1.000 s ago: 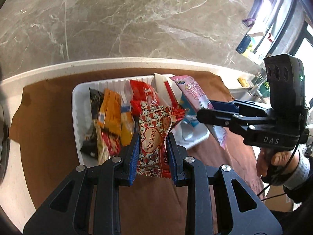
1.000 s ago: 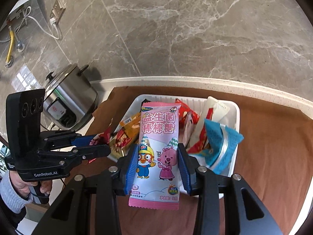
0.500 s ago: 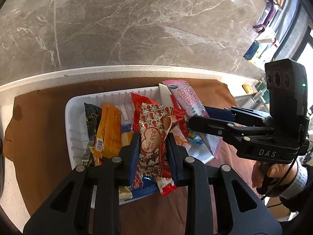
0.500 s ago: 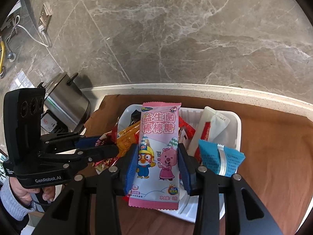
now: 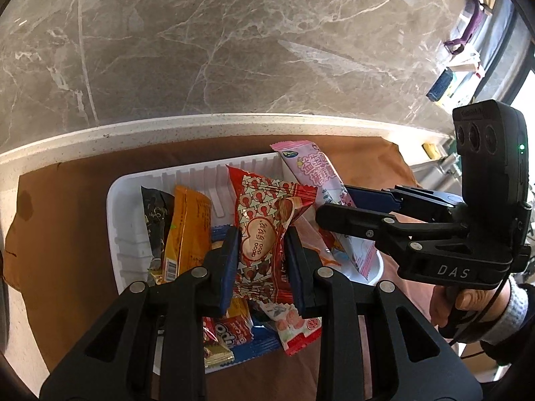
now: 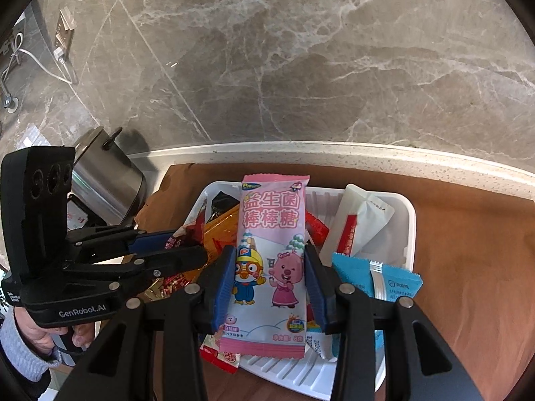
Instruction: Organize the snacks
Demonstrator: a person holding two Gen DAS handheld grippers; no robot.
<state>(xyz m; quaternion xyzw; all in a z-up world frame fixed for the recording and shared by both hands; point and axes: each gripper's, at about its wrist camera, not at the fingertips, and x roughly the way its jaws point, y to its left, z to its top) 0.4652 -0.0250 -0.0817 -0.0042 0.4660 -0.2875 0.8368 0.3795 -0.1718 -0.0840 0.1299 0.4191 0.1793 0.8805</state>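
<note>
My left gripper (image 5: 260,244) is shut on a red heart-patterned snack packet (image 5: 264,214) and holds it above the white tray (image 5: 115,220). My right gripper (image 6: 267,267) is shut on a pink cartoon candy packet (image 6: 271,234) and holds it over the same tray (image 6: 409,227). The pink packet also shows in the left wrist view (image 5: 317,180), with the right gripper (image 5: 337,207) at its side. The left gripper (image 6: 194,247) shows at the left of the right wrist view. The tray holds several snacks: an orange packet (image 5: 185,230), a black packet (image 5: 155,214), a white sachet (image 6: 361,220), a blue packet (image 6: 378,277).
The tray lies on a brown mat (image 5: 63,234) on a white counter (image 5: 100,133) against a marble wall. A steel rice cooker (image 6: 103,173) stands to the left of the mat. Shelves with small items (image 5: 448,80) are at the far right.
Both grippers have moved forward over the tray with their packets still held. The tray and its snacks now sit closer and lower in both views.
</note>
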